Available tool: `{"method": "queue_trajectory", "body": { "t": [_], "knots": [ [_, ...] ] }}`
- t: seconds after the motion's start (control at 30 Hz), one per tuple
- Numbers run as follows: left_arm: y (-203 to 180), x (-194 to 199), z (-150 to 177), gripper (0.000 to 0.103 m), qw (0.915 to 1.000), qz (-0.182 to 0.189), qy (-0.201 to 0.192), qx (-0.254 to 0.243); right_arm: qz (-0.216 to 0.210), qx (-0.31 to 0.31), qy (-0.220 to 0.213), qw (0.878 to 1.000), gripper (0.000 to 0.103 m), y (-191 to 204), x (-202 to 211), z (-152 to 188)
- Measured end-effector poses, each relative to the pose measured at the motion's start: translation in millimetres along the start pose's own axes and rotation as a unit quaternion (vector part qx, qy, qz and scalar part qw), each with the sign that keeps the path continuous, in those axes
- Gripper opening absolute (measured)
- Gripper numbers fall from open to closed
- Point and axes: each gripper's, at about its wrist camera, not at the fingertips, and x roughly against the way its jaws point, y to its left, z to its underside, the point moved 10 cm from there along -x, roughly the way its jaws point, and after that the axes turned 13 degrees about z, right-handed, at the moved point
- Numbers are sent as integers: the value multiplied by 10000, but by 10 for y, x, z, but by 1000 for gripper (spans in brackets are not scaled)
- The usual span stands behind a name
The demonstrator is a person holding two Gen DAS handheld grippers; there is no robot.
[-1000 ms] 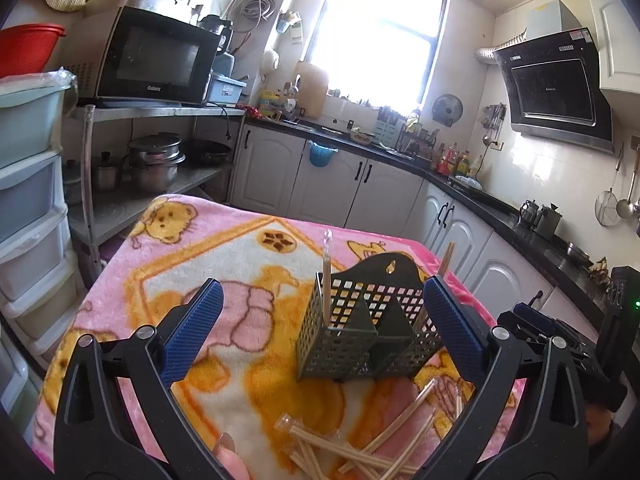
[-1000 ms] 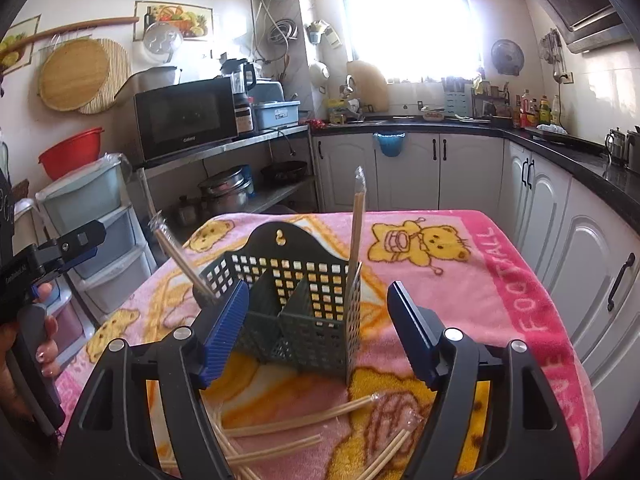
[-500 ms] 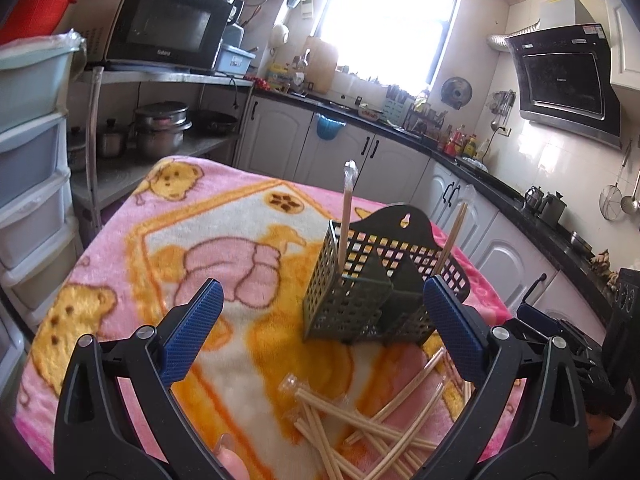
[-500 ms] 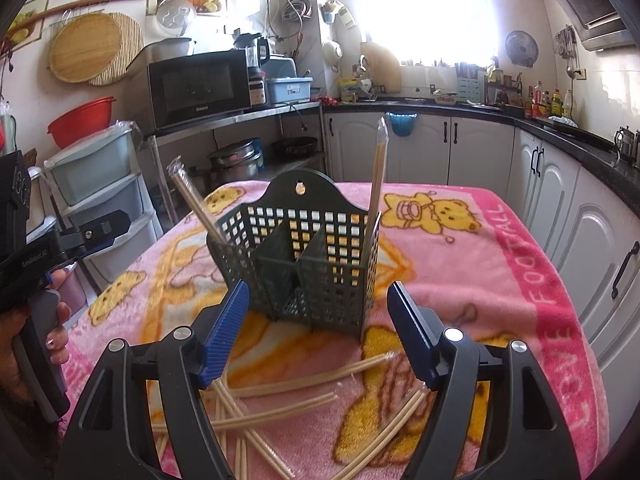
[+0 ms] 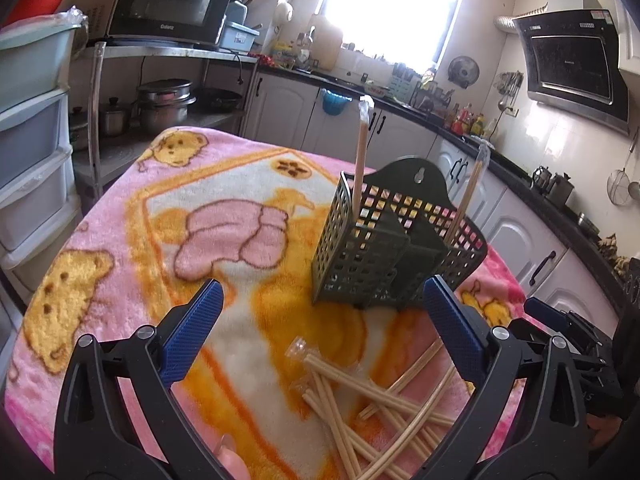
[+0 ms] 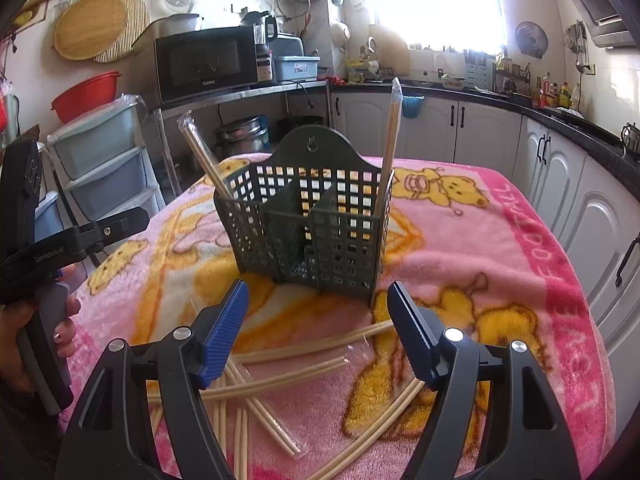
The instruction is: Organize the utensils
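— Both tongs, left (image 5: pixel 320 320) and right (image 6: pixel 318 320), gape wide, empty. Chopsticks (image 6: pixel 296 364) lie scattered before the caddy (image 6: pixel 308 220).

— Take one wrapped pair near its middle (crossed ones snag), then stand it upright.

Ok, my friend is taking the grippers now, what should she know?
Left hand-held gripper: open, empty.
Right hand-held gripper: open, empty.
The green utensil caddy stands on the pink bear blanket.
Done: two wrapped chopstick pairs stand in its end compartments.
Left: the loose chopsticks scattered in front of the caddy still need putting in.
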Motion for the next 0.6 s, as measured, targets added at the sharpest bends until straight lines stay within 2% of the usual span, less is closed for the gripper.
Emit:
{"method": "queue_trajectory", "body": {
  "t": [0.4, 0.6],
  "knots": [
    [106, -231, 365, 92, 9983, -50, 573, 34, -66, 56, 348, 9994, 69, 56, -121, 251],
    [195, -385, 552, 92, 9952, 160, 903, 336, -51, 5, 515, 9987, 69, 20, -203, 365]
  ]
}}
